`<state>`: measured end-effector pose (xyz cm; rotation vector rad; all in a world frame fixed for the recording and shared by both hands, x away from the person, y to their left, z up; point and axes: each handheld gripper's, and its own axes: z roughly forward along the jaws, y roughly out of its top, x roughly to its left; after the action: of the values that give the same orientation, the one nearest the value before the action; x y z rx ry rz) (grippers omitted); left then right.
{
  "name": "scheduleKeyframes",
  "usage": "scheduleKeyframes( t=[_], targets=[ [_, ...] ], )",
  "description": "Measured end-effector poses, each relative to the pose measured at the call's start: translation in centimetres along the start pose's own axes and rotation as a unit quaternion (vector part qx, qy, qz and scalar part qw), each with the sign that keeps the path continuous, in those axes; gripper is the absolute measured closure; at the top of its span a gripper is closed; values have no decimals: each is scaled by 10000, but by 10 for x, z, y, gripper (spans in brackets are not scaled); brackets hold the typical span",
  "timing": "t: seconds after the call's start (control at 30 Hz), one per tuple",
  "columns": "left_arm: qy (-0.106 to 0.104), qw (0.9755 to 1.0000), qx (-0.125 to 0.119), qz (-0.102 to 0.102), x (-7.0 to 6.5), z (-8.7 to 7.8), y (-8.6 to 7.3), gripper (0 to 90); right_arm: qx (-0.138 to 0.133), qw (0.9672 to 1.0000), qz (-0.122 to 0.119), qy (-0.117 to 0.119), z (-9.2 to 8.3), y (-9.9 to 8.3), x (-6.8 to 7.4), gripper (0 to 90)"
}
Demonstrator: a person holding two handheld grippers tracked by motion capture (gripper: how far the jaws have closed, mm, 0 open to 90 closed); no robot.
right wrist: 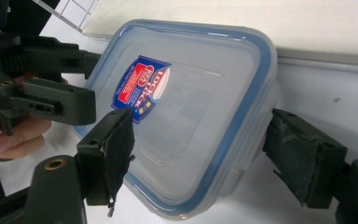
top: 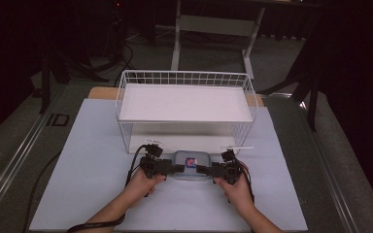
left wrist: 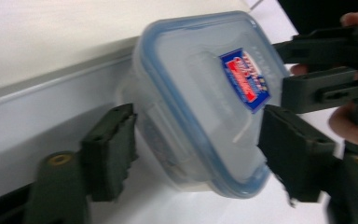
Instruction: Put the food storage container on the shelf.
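One lidded plastic container (top: 191,165) sat on the desk (top: 92,160) just before one white wire rack (top: 184,104). Two tools flanked it: the left tool (top: 171,168) and right tool (top: 205,170), each with jaws spread around one end.

Left tool (top: 175,168) and right tool (top: 205,170) facing each other, jaws spread wide, a hand behind each.
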<state>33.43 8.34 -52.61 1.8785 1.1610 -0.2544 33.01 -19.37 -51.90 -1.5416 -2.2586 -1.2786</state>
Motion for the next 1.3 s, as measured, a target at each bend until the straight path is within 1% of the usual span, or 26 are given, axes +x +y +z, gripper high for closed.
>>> scheduleKeyframes(
  t=[0.1,0.2,0.3,0.37,0.47,0.5,0.53,0.57,0.63,0.67,0.73,0.77,0.8,0.83,0.87,0.9,0.97,1.03,1.1,1.2,1.27,1.3],
  targets=[
    [-37,10000,-20,-69,0,0,-1,317,1,10000,42,-18,1,0,1,254],
    [-46,9999,-74,-58,0,0,-3,330,-13,9999,117,-23,-1,-1,2,267],
    [-29,10000,-90,-28,-2,-1,-5,339,-14,10000,57,-72,-1,-2,4,268],
    [14,9999,-81,90,-4,-2,-6,344,2,9999,-12,-114,-2,-3,6,270],
    [84,9997,-92,208,-8,-4,-7,351,-18,9998,-113,-154,-4,-5,9,272],
    [88,9997,-107,192,-9,-5,-8,357,-30,9998,-145,-167,-4,-6,9,274],
    [67,9998,-162,95,-8,-7,-9,379,-39,9997,-159,-179,-5,-6,10,286],
    [19,9998,-200,15,-7,-9,-9,417,-78,9997,-122,-178,-6,-6,11,319],
    [44,9997,-229,125,-9,-11,-12,438,-68,9999,37,-79,-10,-5,9,351],
    [50,9996,-237,127,-10,-11,-13,441,-61,10000,-11,-69,-10,-5,8,355],
    [107,9994,-266,185,-12,-11,-14,446,-91,9998,-93,-134,-11,-7,11,355],
    [107,9994,-266,185,-12,-11,-14,447,-91,9998,-93,-134,-11,-7,11,355],
    [175,9992,-262,232,-15,-12,-15,447,-95,9998,-119,-147,-12,-8,12,357],
    [191,9992,-266,249,-16,-12,-15,448,-87,9998,-95,-148,-13,-8,13,367],
    [206,9990,-296,249,-17,-13,-16,450,-86,9998,-95,-149,-13,-8,13,370],
    [173,9992,-310,180,-16,-13,-16,461,-72,9998,-105,-151,-14,-8,13,374],
    [185,9990,-348,194,-17,-14,-17,467,-71,9999,-49,-116,-15,-9,13,387],
    [207,9989,-387,142,-19,-14,-18,474,-86,9999,-23,-77,-16,-9,12,396],
    [267,9988,-386,160,-22,-15,-19,474,-95,9999,-56,-109,-17,-11,14,397],
    [296,9987,-400,93,-24,-15,-19,475,-109,9998,-76,-126,-18,-12,16,399],
    [316,9986,-426,56,-24,-15,-20,475,-125,9998,-3,-131,-18,-12,16,400],
    [341,9985,-412,71,-25,-16,-19,474,-127,9998,-26,-148,-18,-12,17,400]
  ],
)
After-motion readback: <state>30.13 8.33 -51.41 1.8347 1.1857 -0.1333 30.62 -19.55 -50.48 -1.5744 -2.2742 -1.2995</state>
